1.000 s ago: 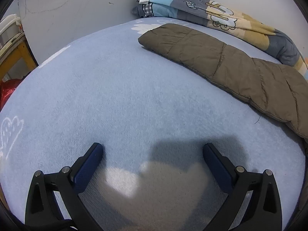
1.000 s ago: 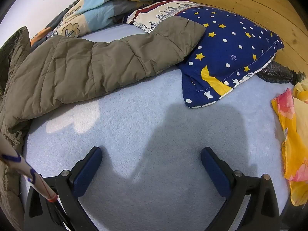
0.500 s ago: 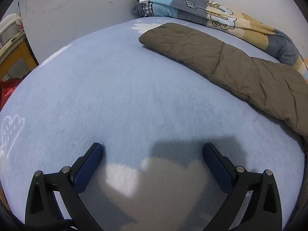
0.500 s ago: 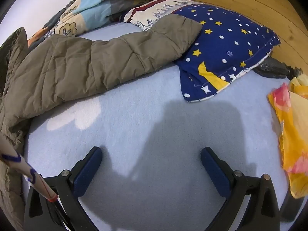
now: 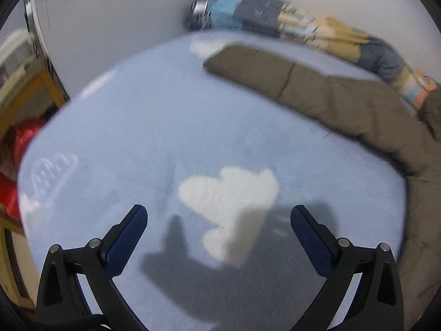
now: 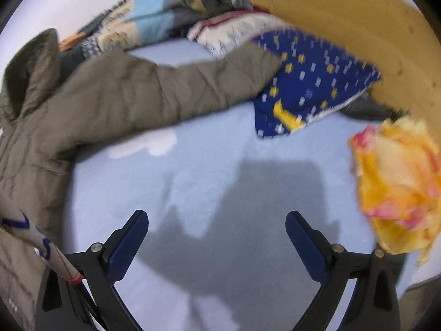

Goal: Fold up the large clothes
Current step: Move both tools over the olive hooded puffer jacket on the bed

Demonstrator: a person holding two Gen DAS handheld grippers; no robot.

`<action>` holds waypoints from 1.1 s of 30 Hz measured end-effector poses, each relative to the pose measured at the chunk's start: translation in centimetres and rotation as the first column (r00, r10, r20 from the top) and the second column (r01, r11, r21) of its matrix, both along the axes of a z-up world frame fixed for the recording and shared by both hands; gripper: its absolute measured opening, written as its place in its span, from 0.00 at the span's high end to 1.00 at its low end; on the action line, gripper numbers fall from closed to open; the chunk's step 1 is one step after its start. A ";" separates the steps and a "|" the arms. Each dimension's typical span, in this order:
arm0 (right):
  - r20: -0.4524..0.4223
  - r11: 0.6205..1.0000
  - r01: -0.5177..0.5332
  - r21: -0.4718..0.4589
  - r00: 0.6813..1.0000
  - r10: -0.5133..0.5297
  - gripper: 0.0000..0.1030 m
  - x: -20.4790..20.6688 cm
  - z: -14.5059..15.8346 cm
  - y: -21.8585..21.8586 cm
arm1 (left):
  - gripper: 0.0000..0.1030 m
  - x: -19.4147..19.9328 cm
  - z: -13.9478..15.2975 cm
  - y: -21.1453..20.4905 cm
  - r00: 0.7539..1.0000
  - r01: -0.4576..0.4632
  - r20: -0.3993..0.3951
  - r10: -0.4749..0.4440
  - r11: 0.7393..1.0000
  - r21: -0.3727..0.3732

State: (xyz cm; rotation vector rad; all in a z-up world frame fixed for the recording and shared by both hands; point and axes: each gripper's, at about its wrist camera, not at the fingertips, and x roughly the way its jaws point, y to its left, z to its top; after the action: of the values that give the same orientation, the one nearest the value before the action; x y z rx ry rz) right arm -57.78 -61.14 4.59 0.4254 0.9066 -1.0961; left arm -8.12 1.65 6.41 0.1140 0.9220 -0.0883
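An olive-brown puffer jacket lies spread on a light blue bed cover. In the left wrist view one sleeve stretches across the upper right. In the right wrist view the other sleeve runs to the right, with its cuff on a star pillow, and the body lies at the left edge. My left gripper is open and empty over bare cover, well short of the sleeve. My right gripper is open and empty over bare cover, below its sleeve. Both views are motion-blurred.
A patterned quilt lies bunched along the wall behind the jacket. A blue star pillow and a yellow-pink cloth lie at the right. A wooden headboard stands behind them. A wooden shelf stands at the bed's left edge.
Both grippers have pulled back and up, and more of the bed and jacket shows. Their jaws stay open. The jacket has not moved.
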 end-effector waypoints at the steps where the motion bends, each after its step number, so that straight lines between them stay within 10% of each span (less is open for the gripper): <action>1: -0.008 1.000 -0.013 -0.027 1.000 0.013 0.02 0.1 1.3 1.2 | 0.00 -0.9 1.0 0.0 1.000 0.014 0.024 -0.014 1.000 0.001; 7: -0.012 0.983 -0.103 -0.155 0.995 0.102 0.02 1.1 7.9 7.6 | 0.00 -7.8 8.9 -1.5 0.971 0.141 0.197 -0.135 0.990 -0.015; 14: 0.066 0.962 -0.146 -0.229 0.984 0.165 0.02 1.0 13.8 15.7 | 0.00 -18.9 16.2 -5.9 0.879 0.384 0.326 -0.349 0.922 -0.046; 23: 0.109 0.925 -0.260 -0.277 0.948 0.299 0.02 1.8 18.0 24.7 | 0.00 -30.4 19.8 -10.3 0.766 0.588 0.378 -0.520 0.804 -0.085; 33: 0.135 0.881 -0.332 -0.336 0.909 0.394 0.02 1.1 21.8 30.3 | 0.00 -37.7 24.6 -10.4 0.688 0.669 0.452 -0.568 0.737 -0.092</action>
State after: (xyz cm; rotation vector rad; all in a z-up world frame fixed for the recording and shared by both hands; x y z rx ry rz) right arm -56.67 -30.82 26.36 0.0943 0.5919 -0.8080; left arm -45.84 -8.73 30.99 0.2021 0.4161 -0.8025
